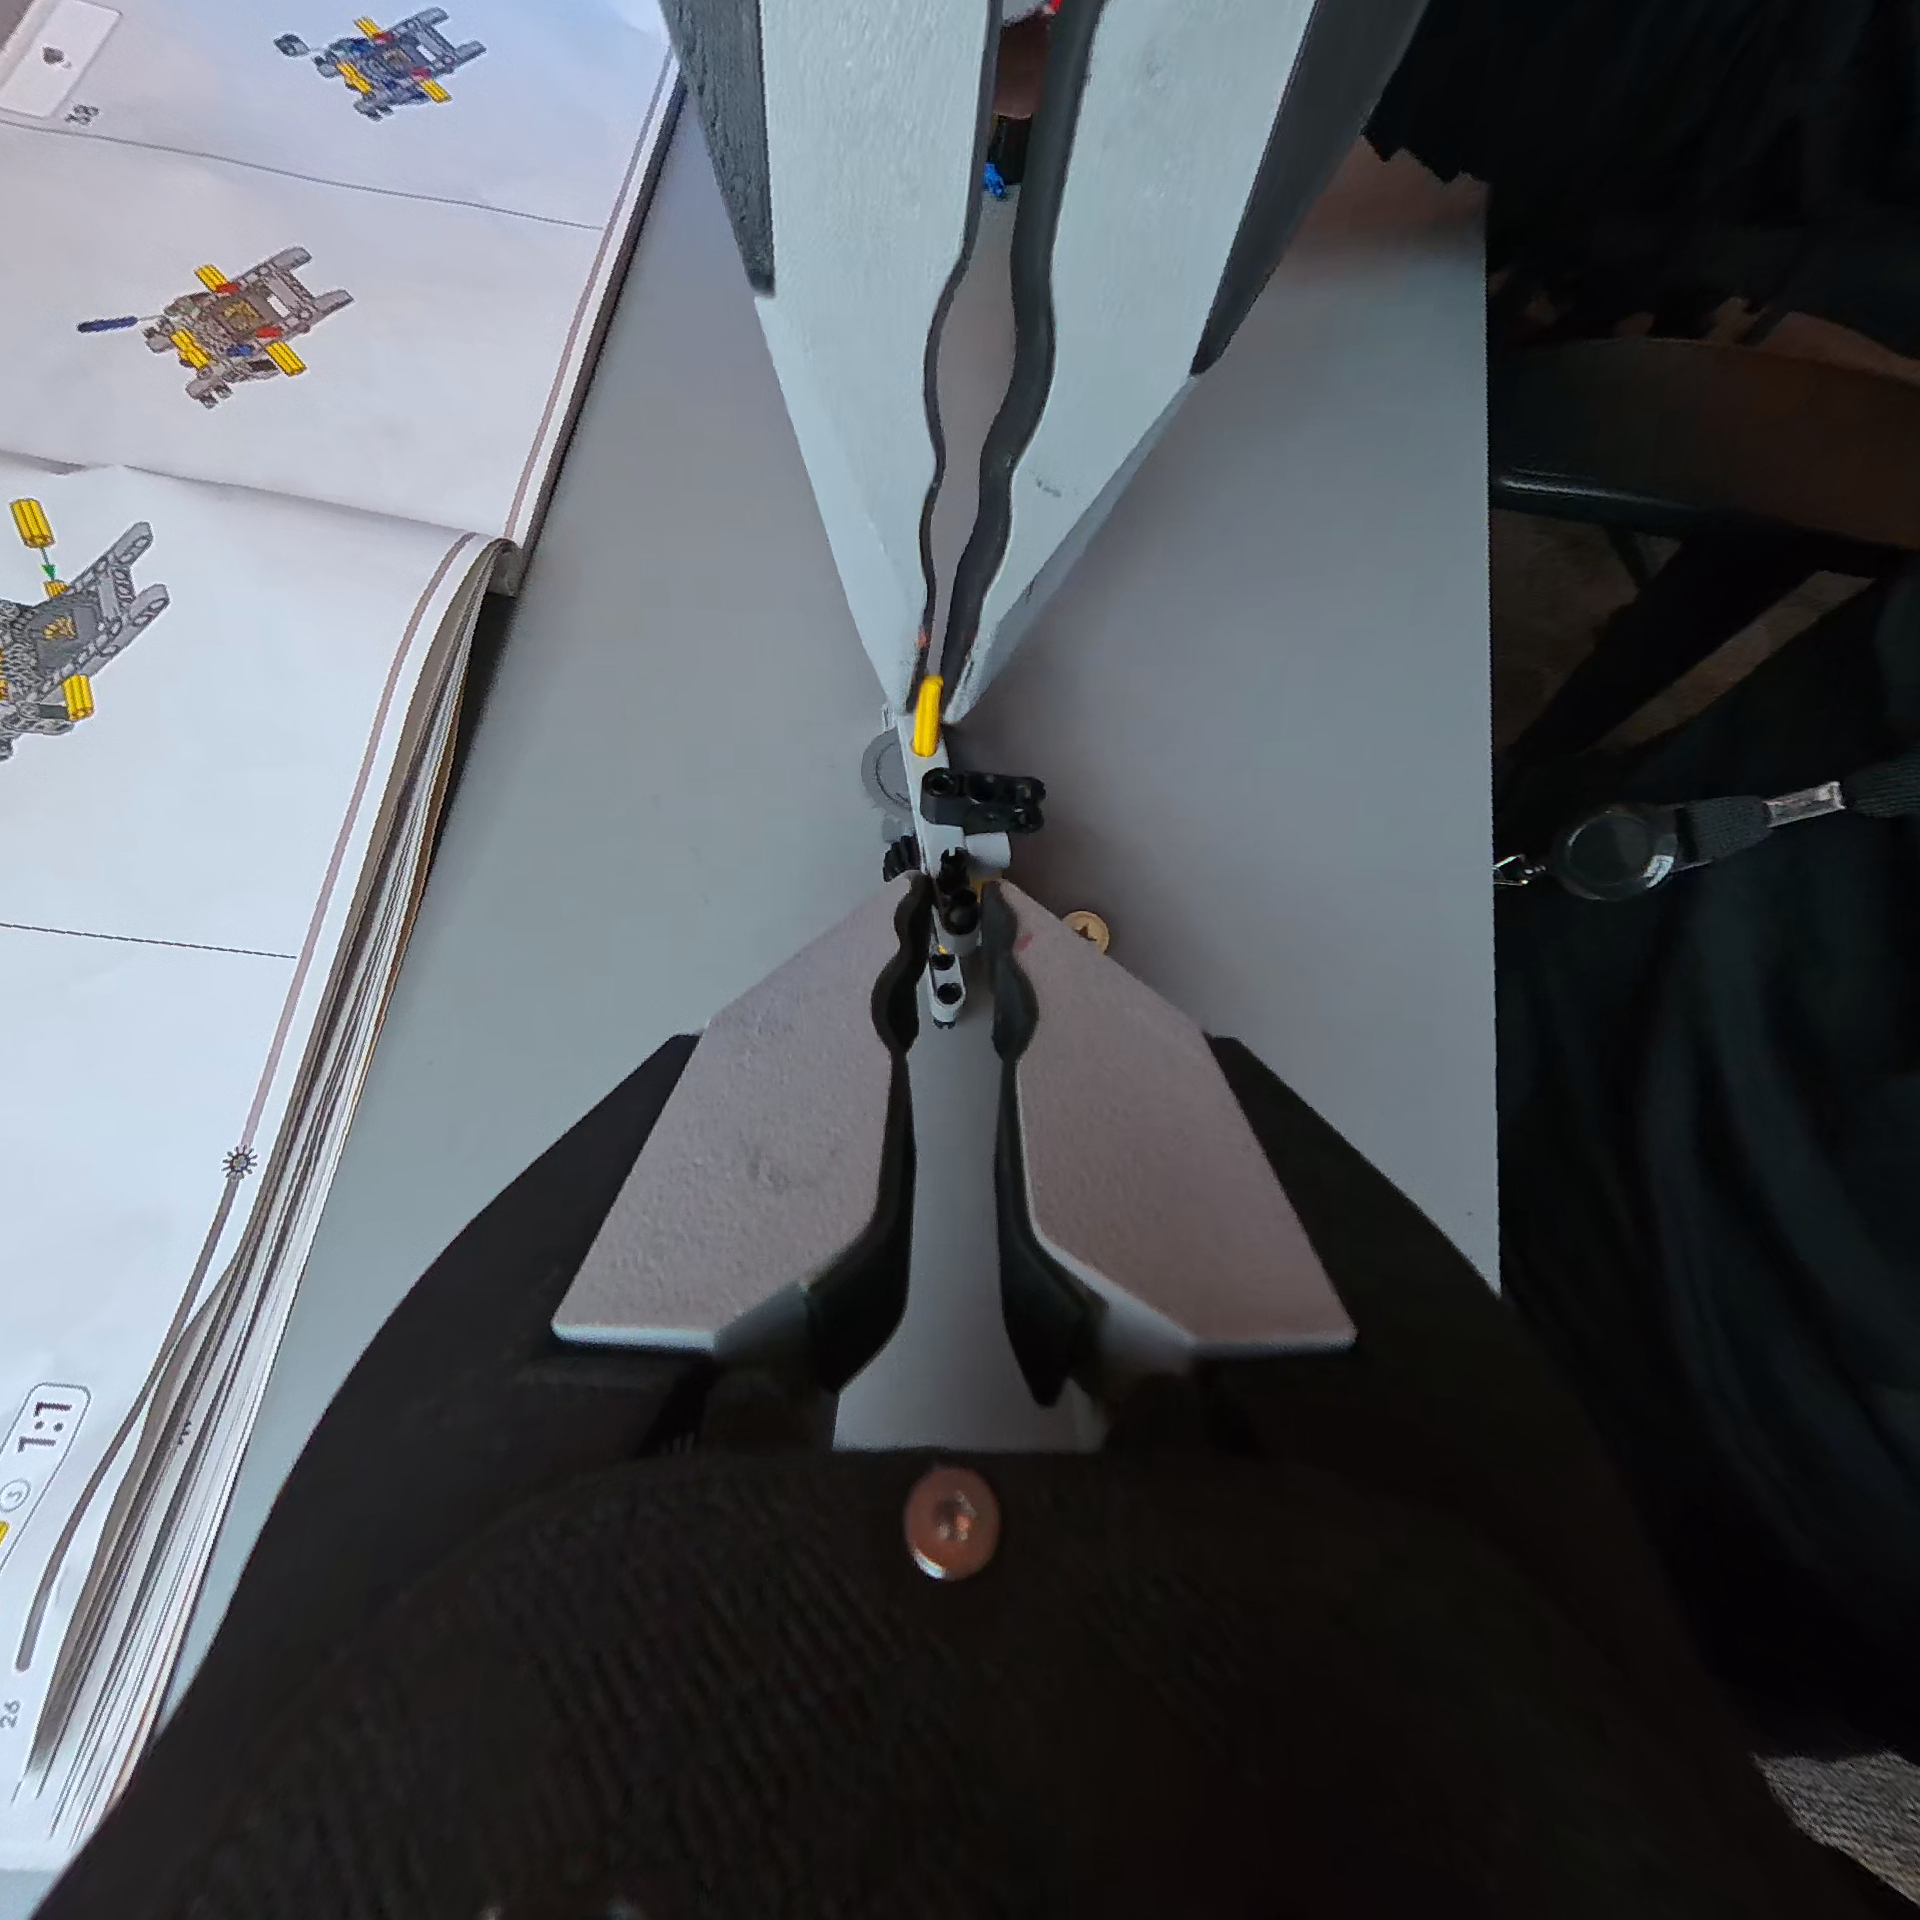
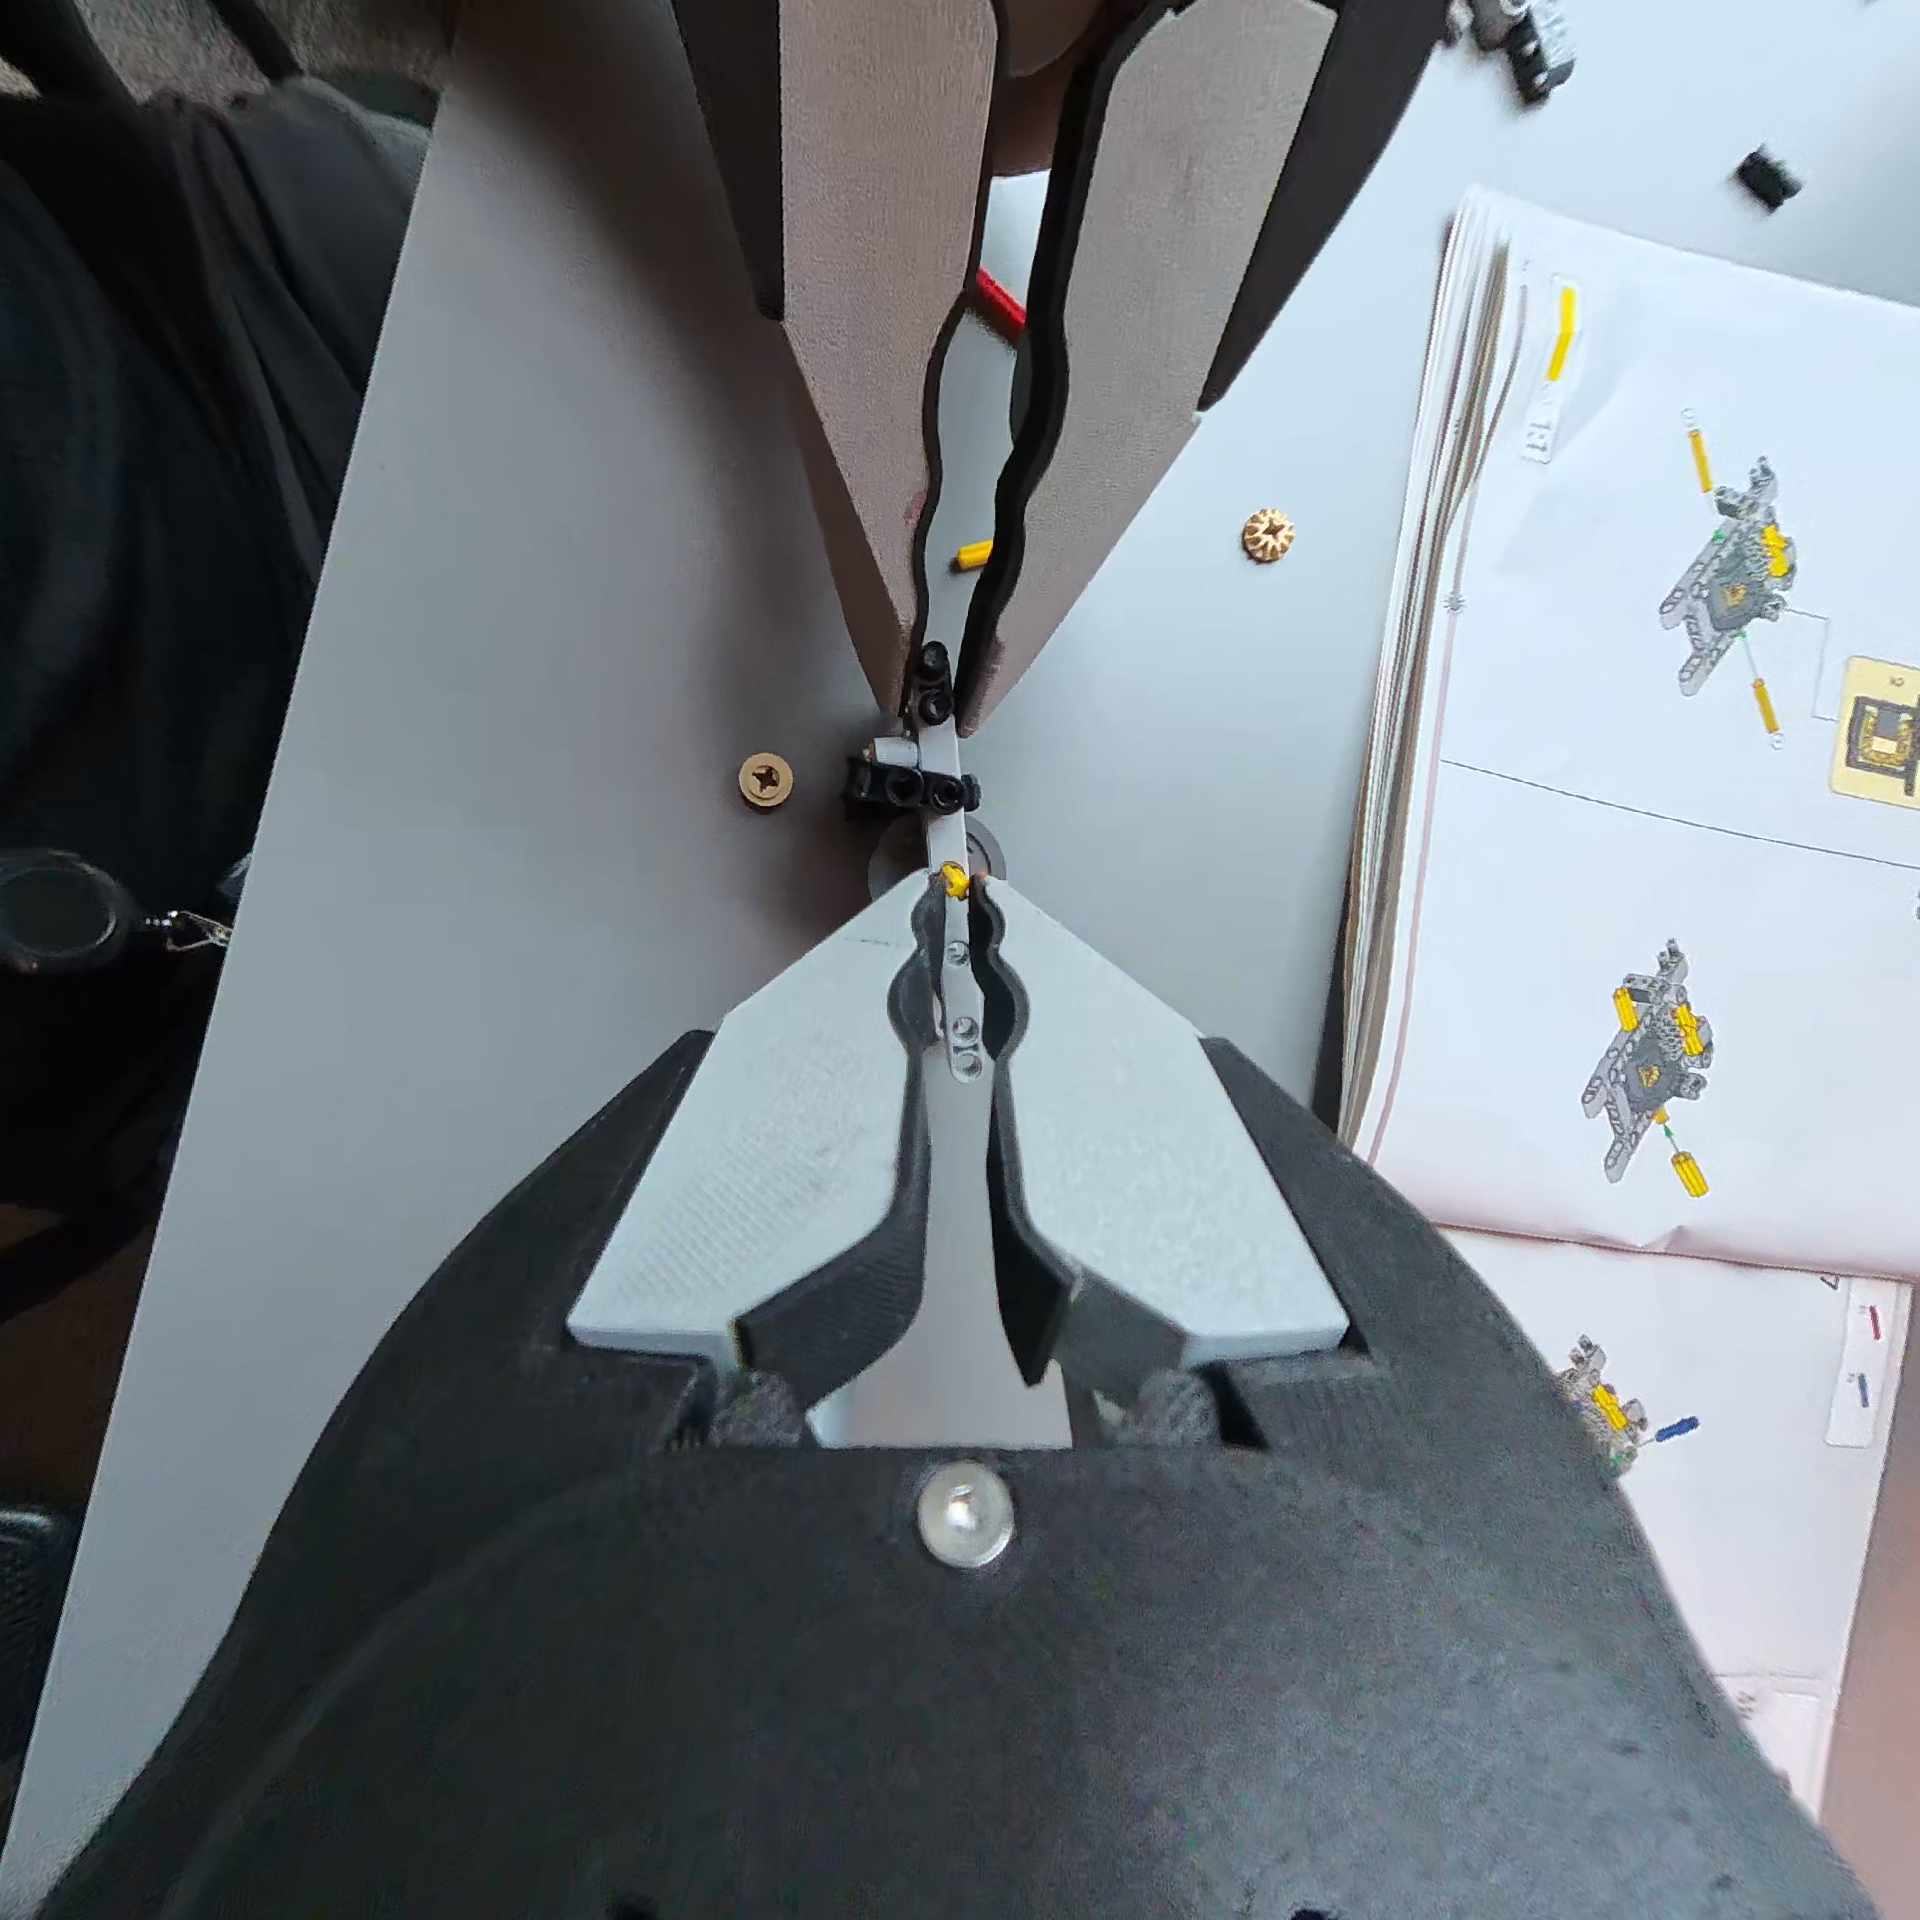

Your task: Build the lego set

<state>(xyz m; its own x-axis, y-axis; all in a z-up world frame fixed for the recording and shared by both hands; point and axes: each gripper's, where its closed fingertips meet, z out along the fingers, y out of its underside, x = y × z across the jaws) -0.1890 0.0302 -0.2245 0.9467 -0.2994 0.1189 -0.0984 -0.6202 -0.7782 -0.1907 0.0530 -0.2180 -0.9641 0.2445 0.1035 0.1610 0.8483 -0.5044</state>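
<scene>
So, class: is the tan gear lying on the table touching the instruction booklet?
Apart. The right wrist view shows the tan gear on the table with a clear strip of bare surface between it and the edge of the instruction booklet.

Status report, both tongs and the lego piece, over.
Left tongs shut on lego assembly. Right tongs shut on its far end, by the yellow pin. Assembly held between both above the table. Tan gear lies clear.

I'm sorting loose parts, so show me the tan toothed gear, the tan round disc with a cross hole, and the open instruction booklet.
tan toothed gear (image 2: 1268, 536): right wrist view, its centre hub.
tan round disc with a cross hole (image 2: 767, 782): right wrist view, beside the cross hole.
open instruction booklet (image 2: 1621, 831): right wrist view, bare white page.
</scene>
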